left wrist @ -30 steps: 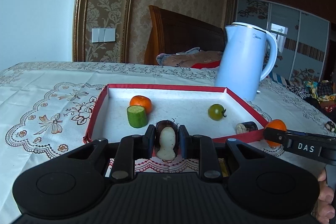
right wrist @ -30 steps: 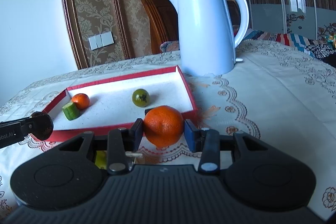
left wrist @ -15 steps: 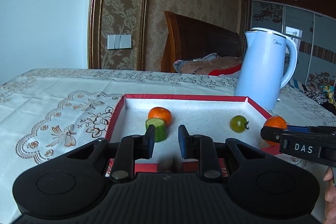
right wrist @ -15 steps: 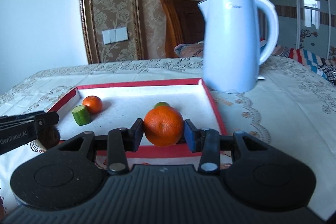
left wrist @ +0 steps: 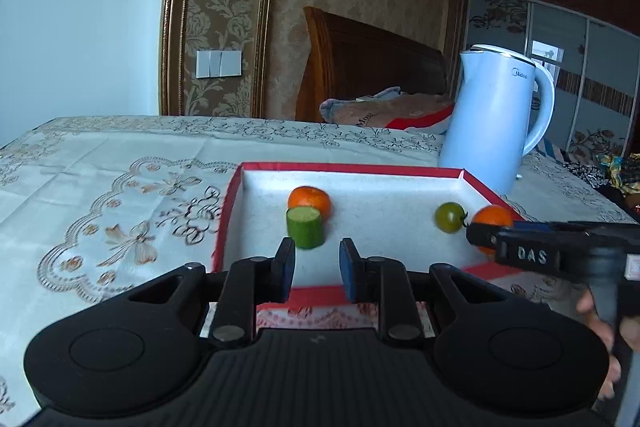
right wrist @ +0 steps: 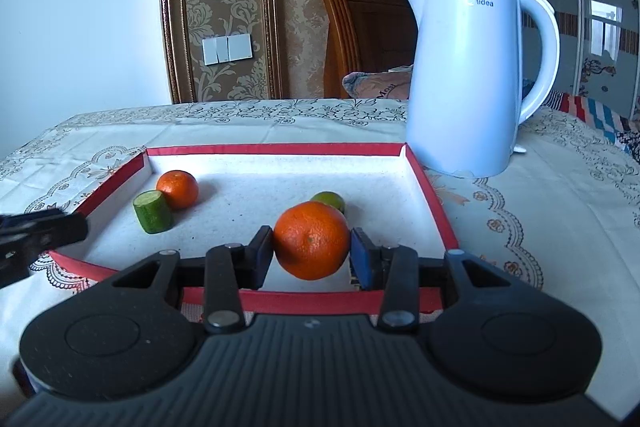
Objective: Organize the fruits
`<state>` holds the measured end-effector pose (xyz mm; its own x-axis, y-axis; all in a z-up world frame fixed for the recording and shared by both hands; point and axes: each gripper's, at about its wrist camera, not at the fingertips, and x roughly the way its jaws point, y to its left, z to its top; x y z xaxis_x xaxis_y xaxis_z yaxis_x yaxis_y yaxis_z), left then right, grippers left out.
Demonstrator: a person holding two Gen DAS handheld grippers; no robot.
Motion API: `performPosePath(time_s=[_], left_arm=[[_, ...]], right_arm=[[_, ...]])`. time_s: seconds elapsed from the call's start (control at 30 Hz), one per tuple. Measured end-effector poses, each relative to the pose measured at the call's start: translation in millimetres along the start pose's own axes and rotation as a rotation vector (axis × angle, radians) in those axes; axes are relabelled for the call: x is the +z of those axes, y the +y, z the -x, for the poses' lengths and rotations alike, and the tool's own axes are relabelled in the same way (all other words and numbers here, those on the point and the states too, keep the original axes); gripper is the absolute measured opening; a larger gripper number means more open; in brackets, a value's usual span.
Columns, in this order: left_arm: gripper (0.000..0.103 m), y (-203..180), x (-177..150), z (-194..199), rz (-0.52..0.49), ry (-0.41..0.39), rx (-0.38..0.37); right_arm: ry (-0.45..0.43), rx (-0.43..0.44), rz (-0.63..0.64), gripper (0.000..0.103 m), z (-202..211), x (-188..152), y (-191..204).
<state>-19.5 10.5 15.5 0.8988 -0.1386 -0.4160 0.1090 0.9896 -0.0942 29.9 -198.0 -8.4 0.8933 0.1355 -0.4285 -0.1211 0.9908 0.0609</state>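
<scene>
My right gripper (right wrist: pixel 312 251) is shut on a large orange (right wrist: pixel 311 241), held just above the near part of the red-rimmed white tray (right wrist: pixel 276 149). In the tray lie a small mandarin (right wrist: pixel 177 189), a cut cucumber piece (right wrist: pixel 153 211) touching it, and a green tomato (right wrist: pixel 330 199) half hidden behind the orange. My left gripper (left wrist: pixel 316 263) hovers over the tray's (left wrist: pixel 348 169) front edge, jaws drawn close with only a narrow gap and nothing between them. The left wrist view shows the right gripper (left wrist: pixel 486 233) side-on with the orange (left wrist: pixel 492 219) at the tray's right.
A pale blue electric kettle (right wrist: pixel 464 75) stands on the lace tablecloth just past the tray's far right corner. A wooden chair back (right wrist: pixel 360 39) rises behind the table. A person's hand (left wrist: pixel 596 319) holds the right gripper's handle at the lower right.
The right gripper carried the orange left, from outside the tray's front right corner to over its near edge. A dark, white-fleshed piece seen between the left fingers earlier is out of view.
</scene>
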Motion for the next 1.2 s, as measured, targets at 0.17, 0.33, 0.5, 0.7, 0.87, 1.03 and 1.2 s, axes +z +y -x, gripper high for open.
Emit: performPosePath(time_s=[0.17, 0.33, 0.5, 0.7, 0.87, 1.03, 1.2], left_arm=[[0.024, 13.0, -16.9, 23.6, 0.022, 0.086, -0.112], [0.076, 8.2, -34.4, 45.8, -0.032, 0.1, -0.217], [0.089, -10.0, -37.3, 62.9, -0.111, -0.003, -0.178], [0.088, -20.8, -46.0, 45.0, -0.132, 0.083, -0.119], [0.072, -18.9, -47.7, 32.2, -0.13, 0.158, -0.114], [0.041, -27.7, -55.0, 22.9, -0.17, 0.22, -0.108], [0.041, -26.8, -50.3, 25.2, -0.154, 0.201, -0.092]], right_arm=[[-0.003, 0.011, -0.005, 0.039, 1.8, -0.3, 0.1], [-0.001, 0.01, -0.007, 0.039, 1.8, -1.3, -0.8], [-0.002, 0.008, -0.001, 0.039, 2.1, -2.0, 1.1], [-0.003, 0.009, -0.003, 0.039, 2.4, -2.0, -0.1], [-0.003, 0.01, -0.007, 0.039, 2.5, -2.0, -0.8], [-0.003, 0.009, -0.01, 0.039, 2.7, -2.1, -1.0], [-0.013, 0.005, 0.008, 0.039, 4.1, -2.8, 2.2]])
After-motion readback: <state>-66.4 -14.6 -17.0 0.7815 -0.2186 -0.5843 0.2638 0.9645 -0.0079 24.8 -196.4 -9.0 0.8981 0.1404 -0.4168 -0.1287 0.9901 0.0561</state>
